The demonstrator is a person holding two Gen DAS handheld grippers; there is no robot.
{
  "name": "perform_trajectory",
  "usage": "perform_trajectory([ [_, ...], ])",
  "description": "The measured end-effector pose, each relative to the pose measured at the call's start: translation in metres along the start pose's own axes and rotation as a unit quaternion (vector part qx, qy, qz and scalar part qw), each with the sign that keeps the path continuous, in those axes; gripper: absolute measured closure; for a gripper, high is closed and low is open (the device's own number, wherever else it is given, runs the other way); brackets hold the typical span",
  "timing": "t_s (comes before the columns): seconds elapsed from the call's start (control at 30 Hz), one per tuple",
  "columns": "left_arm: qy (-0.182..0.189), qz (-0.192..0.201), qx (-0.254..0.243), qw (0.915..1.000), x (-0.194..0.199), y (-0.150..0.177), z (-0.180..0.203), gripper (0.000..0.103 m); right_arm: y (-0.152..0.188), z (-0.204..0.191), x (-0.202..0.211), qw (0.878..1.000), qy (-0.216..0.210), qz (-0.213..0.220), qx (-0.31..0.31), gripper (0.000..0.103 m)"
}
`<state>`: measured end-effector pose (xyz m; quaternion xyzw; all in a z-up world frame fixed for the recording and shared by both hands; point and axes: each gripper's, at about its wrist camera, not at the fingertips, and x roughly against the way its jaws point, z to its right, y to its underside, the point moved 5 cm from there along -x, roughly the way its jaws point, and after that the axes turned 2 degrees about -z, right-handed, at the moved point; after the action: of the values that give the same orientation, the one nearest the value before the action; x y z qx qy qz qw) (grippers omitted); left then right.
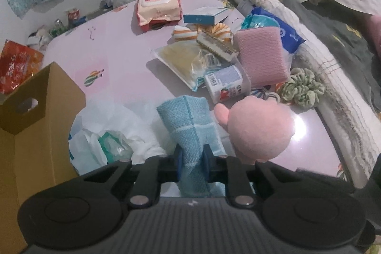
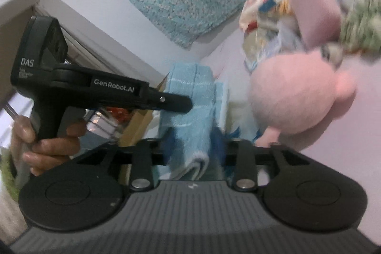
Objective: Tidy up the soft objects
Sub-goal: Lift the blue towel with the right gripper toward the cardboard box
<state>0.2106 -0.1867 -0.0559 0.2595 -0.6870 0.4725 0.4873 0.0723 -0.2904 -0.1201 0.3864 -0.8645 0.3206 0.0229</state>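
Note:
My left gripper point(image 1: 193, 164) is shut on a light blue woven cloth point(image 1: 189, 125), held up above the pink table point(image 1: 114, 58). My right gripper point(image 2: 190, 146) is shut on the same blue cloth point(image 2: 188, 111) at another part; the left gripper point(image 2: 176, 104) shows from the side there. A pink plush toy point(image 1: 259, 130) lies just right of the cloth and also shows in the right wrist view point(image 2: 295, 97). A pink folded cloth point(image 1: 262, 56) and a green scrunchie point(image 1: 302, 87) lie further back.
An open cardboard box point(image 1: 35, 125) stands at the left, with a white plastic bag point(image 1: 107, 135) beside it. Wipes pack point(image 1: 158, 6), small box point(image 1: 204, 16), bottle point(image 1: 226, 82) and packets clutter the middle. Bedding point(image 1: 321, 39) borders the right.

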Motion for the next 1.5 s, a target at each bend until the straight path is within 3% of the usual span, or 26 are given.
perform_trajectory([
  [0.03, 0.001, 0.002, -0.002, 1.0000, 0.002, 0.000, 0.001, 0.087, -0.006, -0.001, -0.002, 1.000, 0.007, 0.004, 0.008, 0.045],
  [0.1, 0.002, 0.006, -0.006, 1.0000, 0.004, -0.001, 0.004, 0.087, -0.011, -0.004, -0.003, 1.000, 0.009, 0.004, 0.018, 0.041],
  [0.37, 0.012, 0.008, -0.007, 0.9999, 0.005, -0.001, 0.010, 0.087, -0.005, -0.009, -0.041, 0.998, -0.001, -0.052, 0.023, 0.037],
  [0.47, 0.024, 0.001, -0.006, 0.9997, 0.003, 0.001, 0.012, 0.080, -0.005, -0.005, -0.052, 0.998, 0.006, -0.065, 0.005, 0.052],
  [0.53, 0.032, -0.007, -0.006, 0.9995, 0.000, 0.002, 0.013, 0.070, -0.002, -0.003, -0.052, 0.998, 0.006, -0.067, -0.007, 0.068],
  [0.6, 0.039, -0.014, -0.008, 0.9991, -0.001, 0.003, 0.016, 0.062, -0.002, 0.000, -0.049, 0.998, 0.005, -0.057, -0.011, 0.076],
  [0.7, 0.050, -0.023, -0.009, 0.9984, -0.002, 0.005, 0.018, 0.050, -0.001, -0.001, -0.039, 0.999, 0.009, -0.039, -0.004, 0.082],
  [0.8, 0.066, -0.023, -0.006, 0.9975, 0.000, 0.008, 0.022, 0.048, -0.002, -0.008, -0.027, 1.000, 0.014, -0.018, 0.011, 0.085],
  [0.87, 0.077, -0.020, -0.001, 0.9968, 0.004, 0.008, 0.023, 0.049, -0.001, -0.012, -0.021, 1.000, 0.018, -0.009, 0.022, 0.085],
  [1.03, 0.118, -0.012, 0.021, 0.9928, 0.021, 0.012, 0.023, 0.062, 0.001, -0.036, -0.005, 0.998, 0.017, 0.013, 0.063, 0.086],
  [1.17, 0.132, 0.022, 0.030, 0.9906, 0.052, 0.018, 0.017, 0.067, -0.001, -0.066, 0.007, 0.994, 0.015, 0.033, 0.108, 0.086],
  [1.33, 0.126, 0.085, 0.048, 0.9872, 0.101, 0.030, -0.006, 0.072, -0.004, -0.112, 0.015, 0.985, 0.010, 0.049, 0.163, 0.086],
  [1.5, 0.088, 0.141, 0.077, 0.9831, 0.146, 0.042, -0.045, 0.073, -0.010, -0.162, -0.001, 0.979, -0.026, 0.042, 0.197, 0.086],
])
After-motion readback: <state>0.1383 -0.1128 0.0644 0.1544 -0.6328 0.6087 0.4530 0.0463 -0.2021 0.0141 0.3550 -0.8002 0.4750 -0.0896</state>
